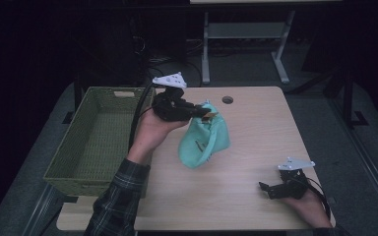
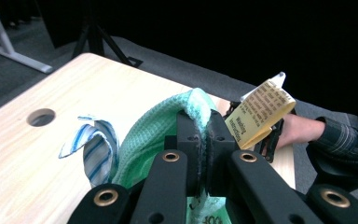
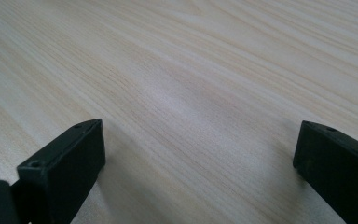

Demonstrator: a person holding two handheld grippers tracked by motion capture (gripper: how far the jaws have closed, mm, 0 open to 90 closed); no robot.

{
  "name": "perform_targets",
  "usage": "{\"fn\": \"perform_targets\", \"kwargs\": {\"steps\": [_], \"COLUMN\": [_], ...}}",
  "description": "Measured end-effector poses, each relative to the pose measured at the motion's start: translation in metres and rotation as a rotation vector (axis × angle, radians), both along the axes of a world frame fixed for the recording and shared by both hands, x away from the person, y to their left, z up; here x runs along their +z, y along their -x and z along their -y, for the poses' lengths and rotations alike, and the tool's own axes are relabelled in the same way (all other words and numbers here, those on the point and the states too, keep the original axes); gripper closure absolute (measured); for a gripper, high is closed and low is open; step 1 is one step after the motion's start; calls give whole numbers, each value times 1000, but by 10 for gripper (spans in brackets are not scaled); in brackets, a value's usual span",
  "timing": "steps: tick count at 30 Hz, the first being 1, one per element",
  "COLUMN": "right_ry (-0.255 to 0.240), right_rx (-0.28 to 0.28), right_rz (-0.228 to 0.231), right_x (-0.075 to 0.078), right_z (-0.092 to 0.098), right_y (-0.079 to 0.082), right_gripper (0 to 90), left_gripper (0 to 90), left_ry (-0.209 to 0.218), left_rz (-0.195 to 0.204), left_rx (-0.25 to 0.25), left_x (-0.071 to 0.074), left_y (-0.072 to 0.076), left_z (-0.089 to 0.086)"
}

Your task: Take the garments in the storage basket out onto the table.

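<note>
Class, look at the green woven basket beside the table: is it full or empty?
Empty, as far as the high view shows. The basket shows bare woven floor and walls inside, and the teal cloth hangs outside it, clamped in the left claw.

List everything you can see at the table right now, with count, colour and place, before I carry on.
Cloth: one, mint green, hanging above the middle of the table, pinched at its top edge; a yellow printed label sticks up from it.
Striped loop: one, blue and white, on the cloth, seen in the left gripper view.
Basket: one, olive green, woven, off the table's left edge.
Table: one, light wood, with a round hole near its far edge.
Desk frame: one, grey, on the floor behind the table.
Left gripper: black, shut on the cloth, raised over the table.
Right gripper: black, jaws apart, low over the table's near right corner.
Sleeve: plaid, dark, on the left forearm.
</note>
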State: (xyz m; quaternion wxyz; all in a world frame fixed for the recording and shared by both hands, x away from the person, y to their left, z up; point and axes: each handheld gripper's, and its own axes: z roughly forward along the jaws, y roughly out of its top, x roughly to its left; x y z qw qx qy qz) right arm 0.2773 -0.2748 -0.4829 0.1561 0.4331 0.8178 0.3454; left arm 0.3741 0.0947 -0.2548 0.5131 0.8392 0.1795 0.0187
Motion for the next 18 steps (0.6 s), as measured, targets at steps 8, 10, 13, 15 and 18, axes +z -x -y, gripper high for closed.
{"fn": "perform_targets", "kwargs": {"steps": [8,10,13,15,18], "right_ry": [1,1,1,1,2], "right_rx": [2,2,4,4,4], "right_rz": [3,4,7,8,8], "right_x": [0,0,0,0,0], "right_z": [0,0,0,0,0], "right_y": [0,0,0,0,0], "right_gripper": [17,17,17,17,17], "left_gripper": [869,869,868,868,868], "left_ry": [-32,-37,-45,-55,-81], "left_rz": [-17,-14,-14,-17,-21], "left_rx": [-21,-24,-27,-31,-40], "left_x": [-20,-25,-31,-36,-46], "left_y": [-3,-4,-5,-5,-6], "left_z": [26,31,36,40,47]}}
